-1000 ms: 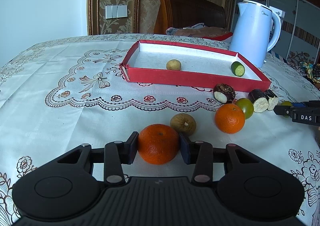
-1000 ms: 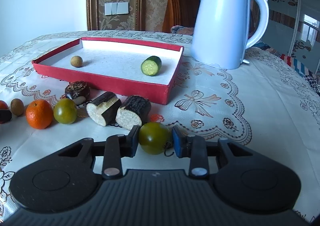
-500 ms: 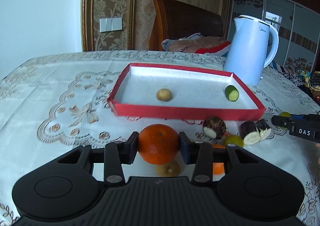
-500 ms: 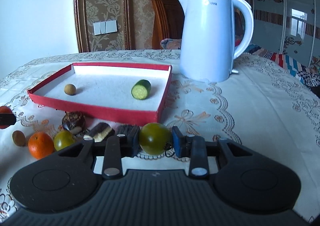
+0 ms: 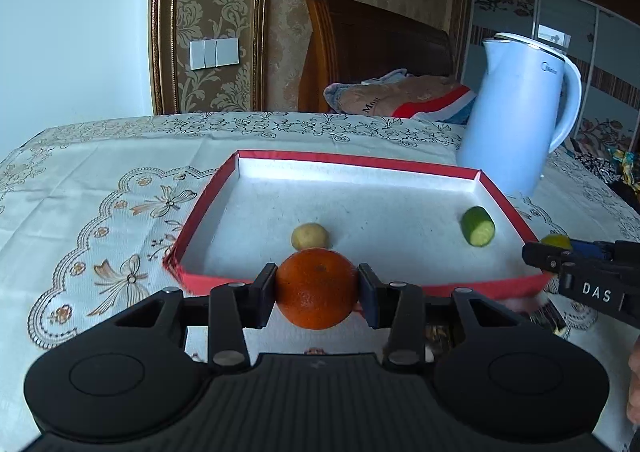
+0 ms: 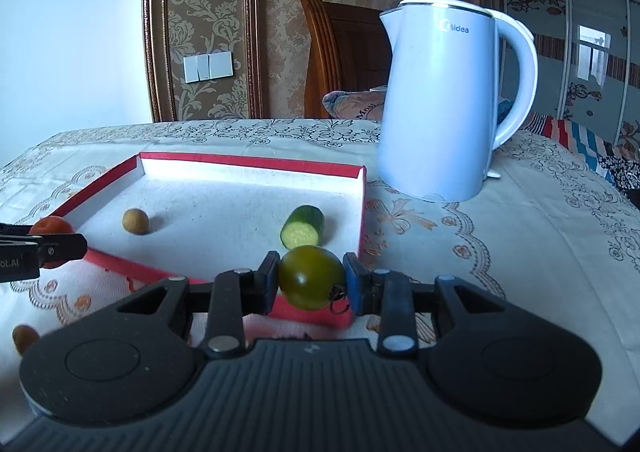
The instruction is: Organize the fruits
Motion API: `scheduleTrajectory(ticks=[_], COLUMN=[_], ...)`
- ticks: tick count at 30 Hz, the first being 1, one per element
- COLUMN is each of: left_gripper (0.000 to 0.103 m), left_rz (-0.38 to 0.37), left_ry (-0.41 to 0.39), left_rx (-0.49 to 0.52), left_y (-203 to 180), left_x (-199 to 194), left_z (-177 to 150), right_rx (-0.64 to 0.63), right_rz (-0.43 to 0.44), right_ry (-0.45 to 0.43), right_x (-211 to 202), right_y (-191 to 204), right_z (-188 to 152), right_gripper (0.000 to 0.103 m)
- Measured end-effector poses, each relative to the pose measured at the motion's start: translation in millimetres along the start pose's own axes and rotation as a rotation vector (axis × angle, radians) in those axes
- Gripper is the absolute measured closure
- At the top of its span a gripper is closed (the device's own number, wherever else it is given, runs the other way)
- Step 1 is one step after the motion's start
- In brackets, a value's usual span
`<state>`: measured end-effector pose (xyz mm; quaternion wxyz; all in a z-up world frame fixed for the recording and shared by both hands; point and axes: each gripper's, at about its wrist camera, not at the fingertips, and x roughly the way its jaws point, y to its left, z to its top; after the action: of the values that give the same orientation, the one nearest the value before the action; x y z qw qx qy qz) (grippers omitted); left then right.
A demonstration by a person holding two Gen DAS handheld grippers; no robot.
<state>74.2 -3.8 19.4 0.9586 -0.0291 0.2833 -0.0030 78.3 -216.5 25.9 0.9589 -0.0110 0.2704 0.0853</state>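
My left gripper (image 5: 317,289) is shut on an orange (image 5: 317,287) and holds it in the air just before the near wall of the red tray (image 5: 208,200). My right gripper (image 6: 311,279) is shut on a green tomato (image 6: 310,277), raised by the tray's near right corner (image 6: 362,208). The tray holds a small tan fruit (image 5: 309,235) and a cucumber piece (image 5: 478,226); both also show in the right wrist view, the tan fruit (image 6: 135,221) and the cucumber piece (image 6: 303,227). The right gripper also shows at the right edge of the left wrist view (image 5: 560,256).
A white electric kettle (image 6: 444,104) stands right of the tray on the embroidered tablecloth (image 5: 100,188). A small brown fruit (image 6: 24,337) lies on the cloth at the lower left. A wooden chair with folded cloth (image 5: 400,92) is behind the table.
Both grippers have risen from the cloth with their fruits and moved forward to the tray's near edge. The loose fruits on the cloth have dropped below view.
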Motion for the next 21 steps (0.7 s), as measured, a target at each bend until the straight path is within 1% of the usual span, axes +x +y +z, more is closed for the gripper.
scheduleTrajectory(ticks=[4, 7, 15, 18, 21], left_gripper=[0.061, 0.061, 0.061, 0.061, 0.061], left_rz=[0.018, 0.019, 0.037, 0.046, 0.051], left_ry=[0.001, 0.016, 0.004, 0.012, 0.024], left_rx=[0.008, 0.009, 0.016, 0.009, -0.001], left_y=[-5, -8, -14, -12, -10], left_x=[14, 23, 31, 37, 45], left_z=[5, 6, 7, 8, 9], right_rx=[0.007, 0.019, 0.03, 0.034, 0.056], right_rz=[-0.012, -0.013, -0.034, -0.047, -0.043], right_ry=[0.021, 0.039, 0.063, 0.069, 0.089], right_x=[15, 24, 42, 49, 58], right_y=[7, 9, 15, 16, 15], right_z=[4, 5, 7, 10, 12], right_gripper=[0.071, 0.071, 0.071, 0.071, 0.071])
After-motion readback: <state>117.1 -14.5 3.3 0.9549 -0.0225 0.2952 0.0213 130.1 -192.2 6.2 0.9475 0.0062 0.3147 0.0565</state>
